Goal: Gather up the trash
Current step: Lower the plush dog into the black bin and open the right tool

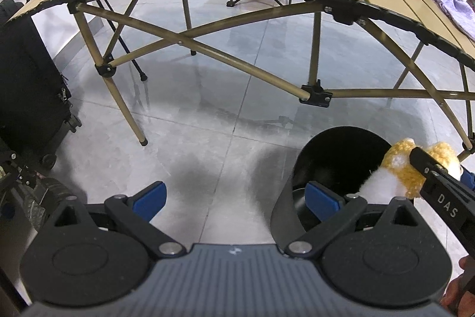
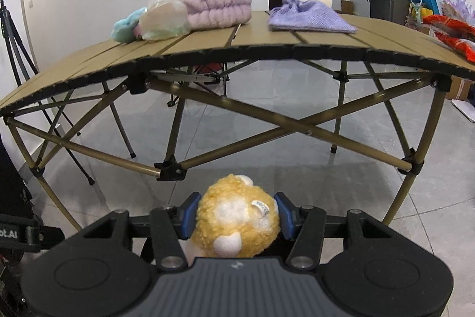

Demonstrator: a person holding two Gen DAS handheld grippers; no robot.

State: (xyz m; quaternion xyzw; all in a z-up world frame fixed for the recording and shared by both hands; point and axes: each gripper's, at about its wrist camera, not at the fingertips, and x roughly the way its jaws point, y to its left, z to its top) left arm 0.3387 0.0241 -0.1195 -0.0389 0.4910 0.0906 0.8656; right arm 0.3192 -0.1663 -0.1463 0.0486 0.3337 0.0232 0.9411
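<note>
In the right wrist view my right gripper [image 2: 237,211] is shut on a fluffy yellow and white plush toy [image 2: 234,230], its blue pads pressing both sides. The left wrist view shows that same plush toy [image 1: 397,168], held by the right gripper [image 1: 439,168], over the right rim of a black trash bin [image 1: 335,156] that stands on the floor. My left gripper [image 1: 236,198] is open with nothing between its pads and hangs above the floor just left of the bin.
A tan folding table [image 2: 267,40] stands ahead, carrying a pink fluffy cloth [image 2: 216,8], a clear plastic bag [image 2: 163,20], a purple knitted pouch [image 2: 308,15] and a red packet [image 2: 451,31]. A black suitcase [image 1: 26,79] is at the left, and a tripod [image 2: 12,28] by the wall.
</note>
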